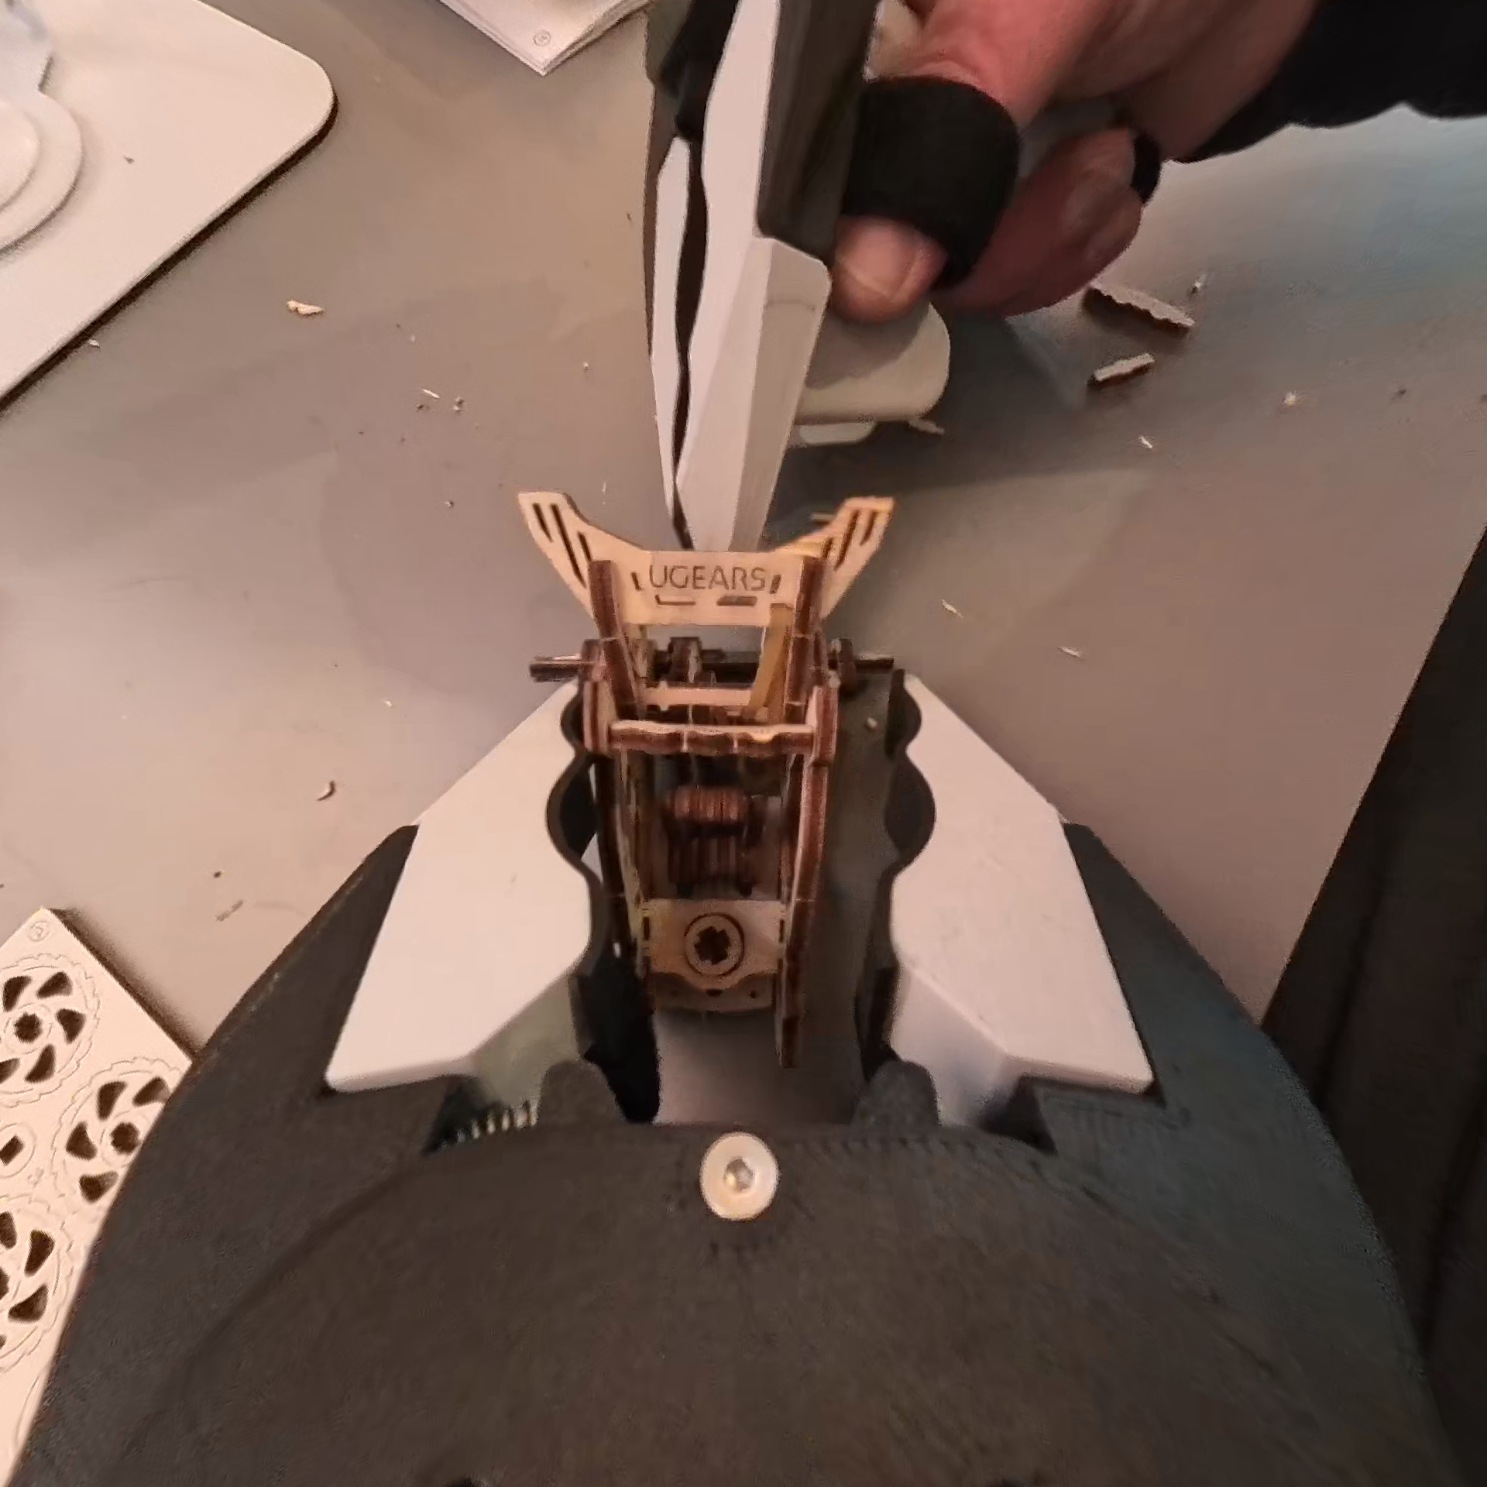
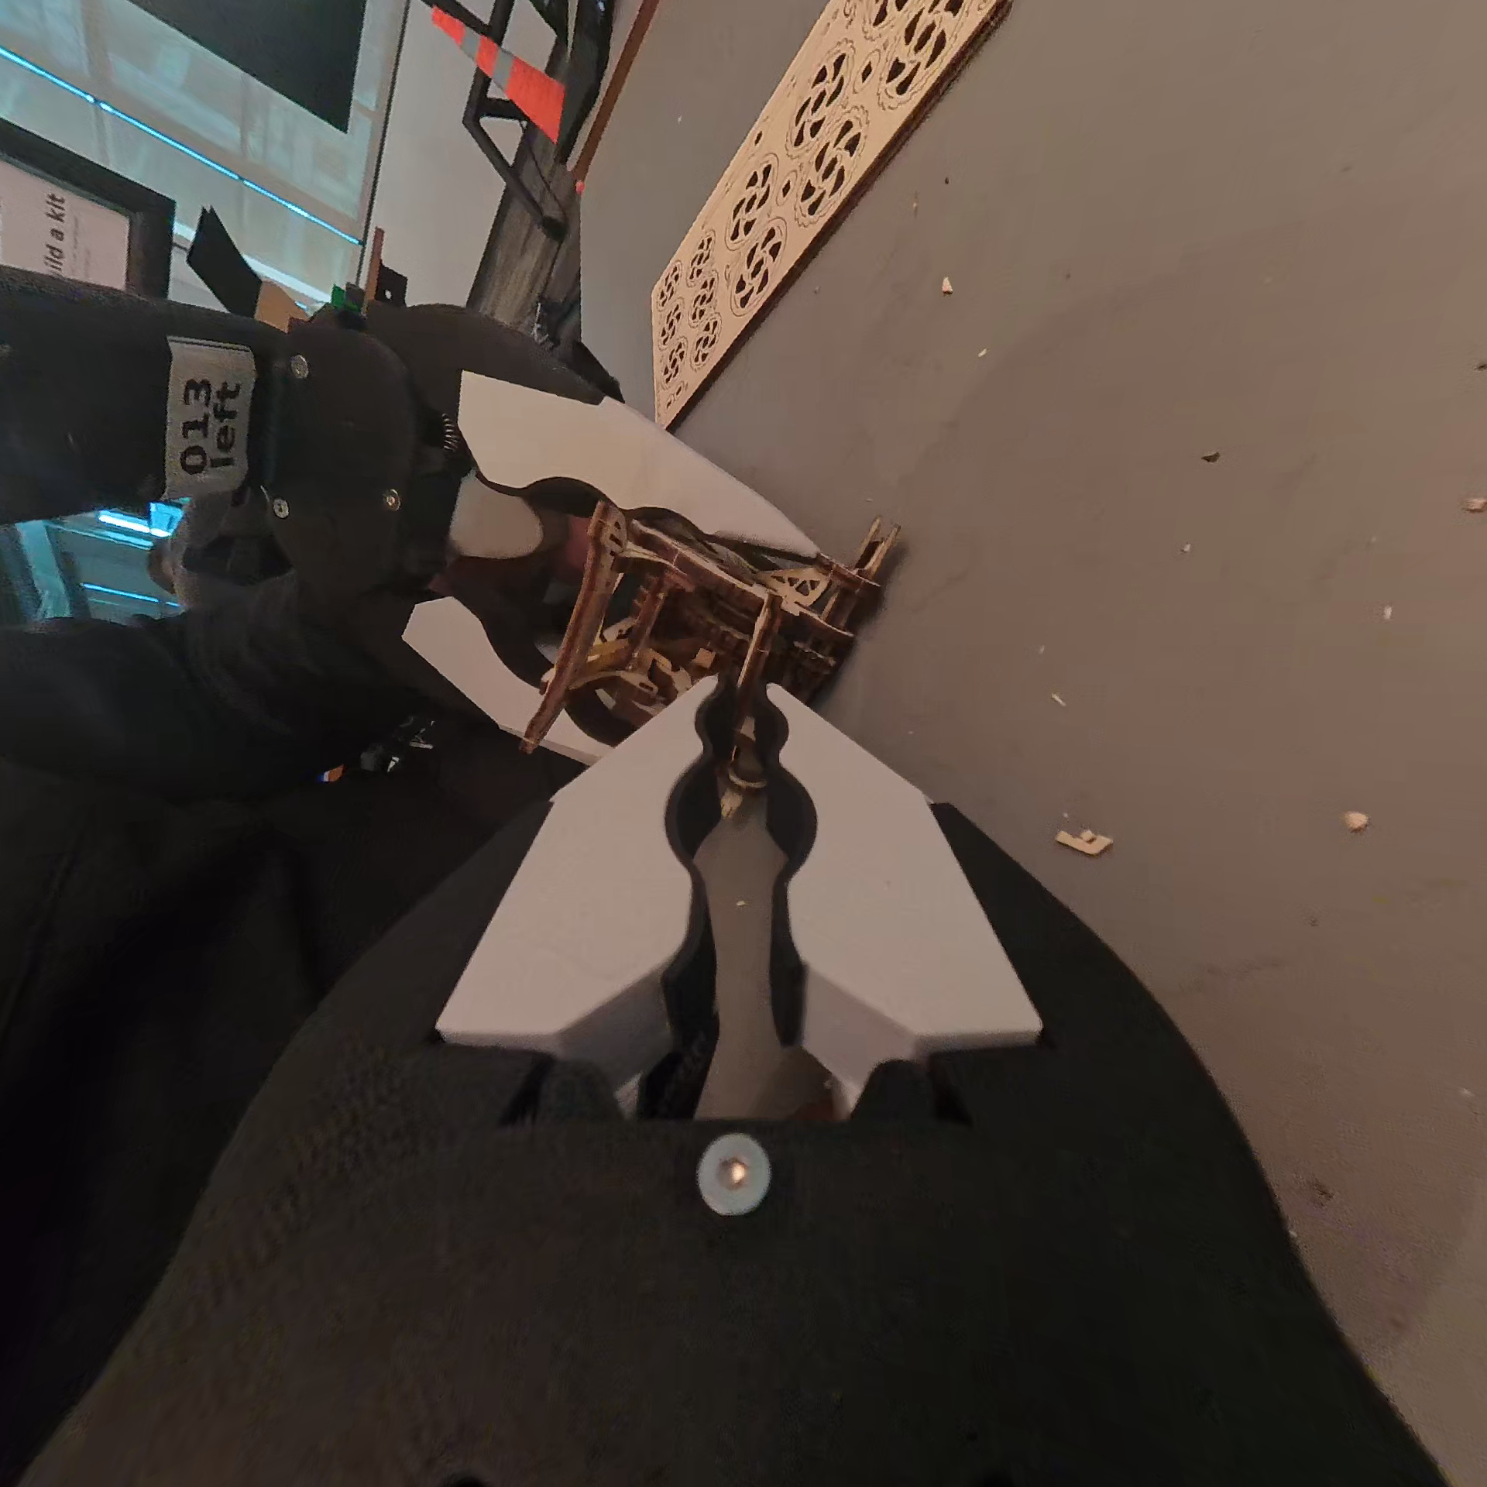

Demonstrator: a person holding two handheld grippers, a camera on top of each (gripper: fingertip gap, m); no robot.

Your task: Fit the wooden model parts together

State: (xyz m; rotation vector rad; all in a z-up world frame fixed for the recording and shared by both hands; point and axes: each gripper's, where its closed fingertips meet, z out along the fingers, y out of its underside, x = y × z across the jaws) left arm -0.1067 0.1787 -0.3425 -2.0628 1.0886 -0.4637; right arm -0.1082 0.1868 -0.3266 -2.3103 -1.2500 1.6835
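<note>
The wooden model (image 1: 716,813), a laser-cut frame with gears inside and a curved wing piece (image 1: 708,555) at its far end, sits between my left gripper's (image 1: 736,700) white fingers (image 1: 483,885), which are shut on its sides. It rests on the grey table (image 1: 322,563). My right gripper (image 1: 716,515) comes down from above, its tips closed at the model's far end behind the wing. In the right wrist view my right gripper (image 2: 742,692) is shut on a thin wooden part (image 2: 740,756) at the edge of the model (image 2: 708,595). The left gripper (image 2: 628,563) holds the model from the left.
A wooden sheet with gear cutouts (image 1: 64,1126) lies at the front left and also shows in the right wrist view (image 2: 805,201). A white tray (image 1: 161,161) sits at the far left. Wood scraps (image 1: 1134,310) and chips are scattered on the table. A hand (image 1: 1046,161) holds the right gripper. The tips of both grippers are at nearly the same place.
</note>
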